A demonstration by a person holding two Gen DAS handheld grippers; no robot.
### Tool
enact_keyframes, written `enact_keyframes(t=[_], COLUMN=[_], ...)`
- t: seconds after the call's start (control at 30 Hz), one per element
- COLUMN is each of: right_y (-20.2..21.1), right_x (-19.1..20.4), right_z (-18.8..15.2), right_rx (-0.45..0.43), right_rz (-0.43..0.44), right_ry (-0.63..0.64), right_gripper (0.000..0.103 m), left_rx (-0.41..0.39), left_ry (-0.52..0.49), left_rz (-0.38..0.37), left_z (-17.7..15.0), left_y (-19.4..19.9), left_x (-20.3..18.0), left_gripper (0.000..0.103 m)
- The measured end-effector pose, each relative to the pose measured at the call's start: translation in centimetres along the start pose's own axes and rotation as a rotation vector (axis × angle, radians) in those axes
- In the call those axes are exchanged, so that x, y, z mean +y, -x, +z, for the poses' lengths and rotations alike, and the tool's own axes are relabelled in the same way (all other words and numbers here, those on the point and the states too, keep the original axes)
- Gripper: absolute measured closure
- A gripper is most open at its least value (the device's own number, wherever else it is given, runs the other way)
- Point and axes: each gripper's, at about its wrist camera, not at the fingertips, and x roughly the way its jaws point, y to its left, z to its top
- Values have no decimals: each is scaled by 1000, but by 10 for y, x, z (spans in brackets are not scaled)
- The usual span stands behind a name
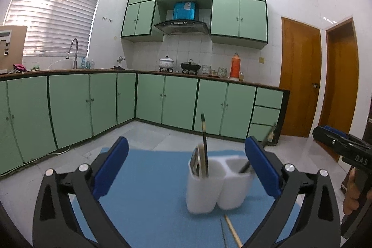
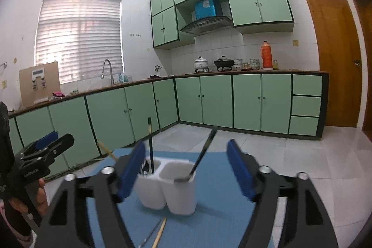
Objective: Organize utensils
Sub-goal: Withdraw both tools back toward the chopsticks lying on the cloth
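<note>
Pale green kitchen cabinets [image 1: 148,99] across the middle of both views, brown wooden door [image 2: 334,57] at the right edge.

Blue rectangular mat [image 1: 148,183] filling the lower centre, on a pale tiled floor or table edge, cannot tell which.

White plastic two-compartment utensil holder [image 1: 216,190] upright on the mat, lower centre of both views, blurred. In the left wrist view: left compartment holding a dark upright stick-like handle [image 1: 204,138] and a flat metallic piece, right compartment holding a dark utensil leaning right [image 2: 204,152].

Left gripper [image 1: 186,166] spread wide, blue pads [image 1: 111,166] either side of the holder but well clear of it, pinching nothing. Right gripper [image 2: 186,171] likewise spread, holder between and beyond its pads, nothing held. Neither touching the holder.

Thin light wooden stick [image 1: 232,234], likely a chopstick, lying flat on the mat at the bottom centre, just in front of the holder, with a thinner dark or metallic rod [image 2: 151,234] beside it.

Judged nearly done, loose sticks remaining.

Risks: light, tall holder tipping if a wide finger clips its wall or the leaning handle while reaching down; thin stick lying flat, hard to pinch, prone to rolling or sliding off the mat's near edge; both grippers close together, possible collision over the same stick.
</note>
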Motion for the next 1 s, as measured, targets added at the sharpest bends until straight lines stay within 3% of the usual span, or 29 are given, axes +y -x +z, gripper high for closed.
enact_keyframes(t=[0.07,0.23,0.57,0.77,1.0], right_y=[10,29,54,63,73], right_x=[6,17,29,34,48], right_z=[-12,-45,-106,-156,-193], right_rx=[-4,25,102,141,139], right_rz=[-16,-11,-43,-94,-92], right_ry=[13,-3,-28,-76,-53], right_gripper=[15,9,8,8,9], left_rx=[17,61,165,191,214], left_ry=[-7,1,-19,-15,-57], left_rz=[-1,-9,26,46,51], left_z=[-13,-46,-112,-138,-165], left_y=[11,32,64,74,83], left_x=[-2,-2,4,11,9], left_gripper=[5,5,5,5,5])
